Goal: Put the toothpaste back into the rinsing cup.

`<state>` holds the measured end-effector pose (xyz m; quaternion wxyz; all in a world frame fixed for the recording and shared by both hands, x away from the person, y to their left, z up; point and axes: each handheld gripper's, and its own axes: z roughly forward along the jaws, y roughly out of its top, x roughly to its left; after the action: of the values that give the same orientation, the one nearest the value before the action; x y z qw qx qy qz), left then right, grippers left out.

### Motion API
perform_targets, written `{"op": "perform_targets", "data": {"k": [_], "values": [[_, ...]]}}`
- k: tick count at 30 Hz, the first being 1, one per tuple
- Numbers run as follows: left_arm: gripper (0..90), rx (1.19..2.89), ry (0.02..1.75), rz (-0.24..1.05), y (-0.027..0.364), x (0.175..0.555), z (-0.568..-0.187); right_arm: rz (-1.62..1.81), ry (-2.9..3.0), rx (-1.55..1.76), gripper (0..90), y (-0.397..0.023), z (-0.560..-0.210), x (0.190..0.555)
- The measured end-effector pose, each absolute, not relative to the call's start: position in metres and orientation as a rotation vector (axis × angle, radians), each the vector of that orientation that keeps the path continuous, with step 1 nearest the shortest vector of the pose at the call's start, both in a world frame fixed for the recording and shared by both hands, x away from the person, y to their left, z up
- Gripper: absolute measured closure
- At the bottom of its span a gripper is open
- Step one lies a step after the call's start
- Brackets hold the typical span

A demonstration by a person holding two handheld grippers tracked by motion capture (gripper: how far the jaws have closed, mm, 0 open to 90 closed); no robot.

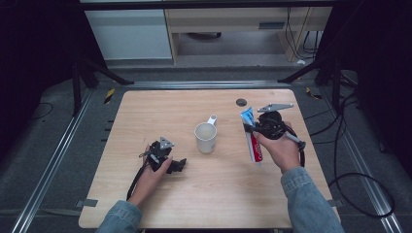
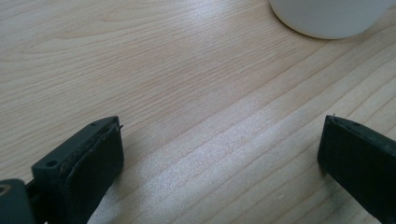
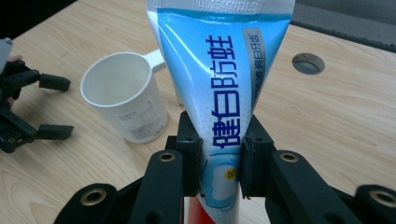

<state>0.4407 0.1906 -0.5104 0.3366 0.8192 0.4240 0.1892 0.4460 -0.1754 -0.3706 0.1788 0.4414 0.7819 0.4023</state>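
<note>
We see the right tongs (image 3: pixel 219 158) clamped on a blue, white and red toothpaste tube (image 3: pixel 224 93), its flat crimped end pointing up and away; in the high view the tube (image 1: pixel 252 141) hangs lifted near the desk's right edge, its red end low beside the right hand (image 1: pixel 279 148). The left tongs (image 2: pixel 219 158) stand wide apart with nothing between them, low over bare wood, held by the left hand (image 1: pixel 154 172) toward the desk's left side. Between the two tongs, near the middle of the pale wooden desk (image 1: pixel 194 204), a white plastic handled cup (image 1: pixel 206 137) stands upright and empty. We note a round dark cable hole (image 1: pixel 241 102) near the far edge. Around the desk lie grey carpet, metal floor rails (image 1: pixel 48 165), black cables (image 1: pixel 359 179) and pale cabinets (image 1: pixel 128 34) beyond.
</note>
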Motion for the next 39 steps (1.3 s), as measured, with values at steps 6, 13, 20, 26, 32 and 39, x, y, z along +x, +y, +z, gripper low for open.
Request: {"op": "perform_targets", "data": {"k": [6,13,20,26,32,39], "values": [[0.0,2.136,1.105,0.493,0.191,0.441,-0.51,1.165,2.2,1.215,73.3,-0.162,-0.37,0.439],[0.0,2.135,1.106,0.495,0.19,0.441,-0.51,1.204,2.17,1.187,73.2,-0.151,-0.36,0.434],[0.0,2.132,1.107,0.493,0.19,0.441,-0.511,1.229,2.144,1.182,73.1,-0.147,-0.352,0.434],[0.0,2.134,1.104,0.496,0.191,0.441,-0.51,1.242,2.127,1.169,73.0,-0.143,-0.345,0.434],[0.0,2.134,1.104,0.496,0.191,0.441,-0.51,1.253,2.124,1.163,72.9,-0.139,-0.338,0.436],[0.0,2.135,1.104,0.496,0.191,0.441,-0.51,1.295,2.105,1.145,72.9,-0.134,-0.333,0.438]]}}
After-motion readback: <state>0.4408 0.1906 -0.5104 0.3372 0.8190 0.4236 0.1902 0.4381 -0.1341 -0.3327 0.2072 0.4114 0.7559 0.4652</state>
